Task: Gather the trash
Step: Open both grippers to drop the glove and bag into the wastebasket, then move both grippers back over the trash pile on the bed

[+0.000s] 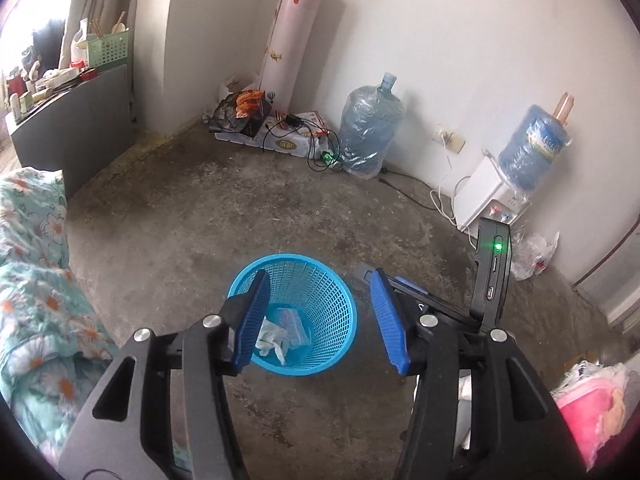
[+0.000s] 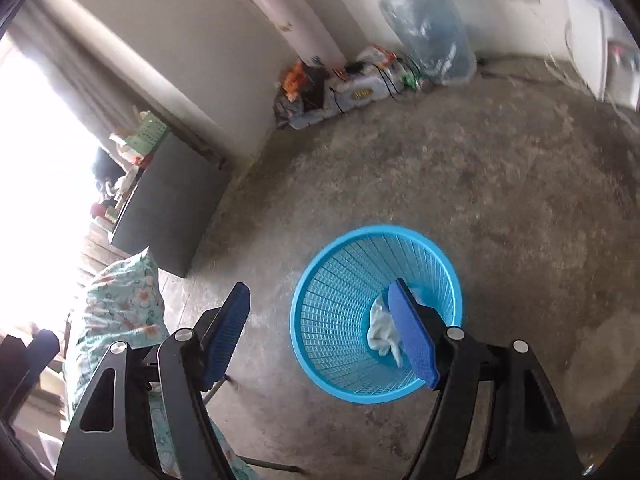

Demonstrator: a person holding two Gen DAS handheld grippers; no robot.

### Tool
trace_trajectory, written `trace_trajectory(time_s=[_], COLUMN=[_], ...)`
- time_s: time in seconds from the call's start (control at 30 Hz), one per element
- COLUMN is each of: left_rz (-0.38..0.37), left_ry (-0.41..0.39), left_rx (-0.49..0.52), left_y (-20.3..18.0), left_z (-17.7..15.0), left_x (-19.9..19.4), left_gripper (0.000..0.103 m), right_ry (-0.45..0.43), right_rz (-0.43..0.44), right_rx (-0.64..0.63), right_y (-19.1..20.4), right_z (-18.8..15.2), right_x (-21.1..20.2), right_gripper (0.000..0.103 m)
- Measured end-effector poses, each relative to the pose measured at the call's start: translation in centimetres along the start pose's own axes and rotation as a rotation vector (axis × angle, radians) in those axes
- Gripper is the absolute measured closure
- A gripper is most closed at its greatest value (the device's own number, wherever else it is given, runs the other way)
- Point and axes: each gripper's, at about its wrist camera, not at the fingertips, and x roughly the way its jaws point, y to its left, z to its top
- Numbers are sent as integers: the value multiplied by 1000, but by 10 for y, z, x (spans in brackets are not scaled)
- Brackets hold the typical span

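A round blue mesh wastebasket (image 1: pixel 320 280) stands on the concrete floor; it also shows in the right wrist view (image 2: pixel 340 300). Crumpled white tissue and a clear wrapper (image 1: pixel 280 336) lie at its bottom, and they show as a white wad in the right wrist view (image 2: pixel 380 330). My left gripper (image 1: pixel 320 320) is open and empty, hovering above the basket. My right gripper (image 2: pixel 326 332) is open and empty, above the basket's left rim. Part of the right gripper's body with a green light (image 1: pixel 494 272) shows to the right in the left wrist view.
A floral quilt (image 1: pixel 36 280) lies at the left. A dark cabinet (image 1: pixel 76 120) with clutter stands by the window. Water jugs (image 1: pixel 370 128), a dispenser (image 1: pixel 500 196), a rolled mat (image 1: pixel 288 40), boxes and cables line the far wall. A plastic bag (image 1: pixel 532 252) lies by the dispenser.
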Motion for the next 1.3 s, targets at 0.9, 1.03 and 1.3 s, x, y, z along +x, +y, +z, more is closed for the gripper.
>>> trace_trajectory(time_s=[0.9, 1.03, 1.3], left_rz=[389, 475, 491], left_ry=[-510, -587, -496], left_rx=[-332, -448, -468], left_y=[153, 185, 205], left_z=[-194, -233, -293], left_x=[-451, -498, -513], left_gripper=[31, 31, 31], right_ry=[-120, -21, 204], right_rz=[501, 547, 579], right_rx=[-467, -502, -497], right_y=[254, 288, 350], right_z=[-98, -117, -150], right_x=[-240, -225, -173], right_gripper=[7, 7, 14])
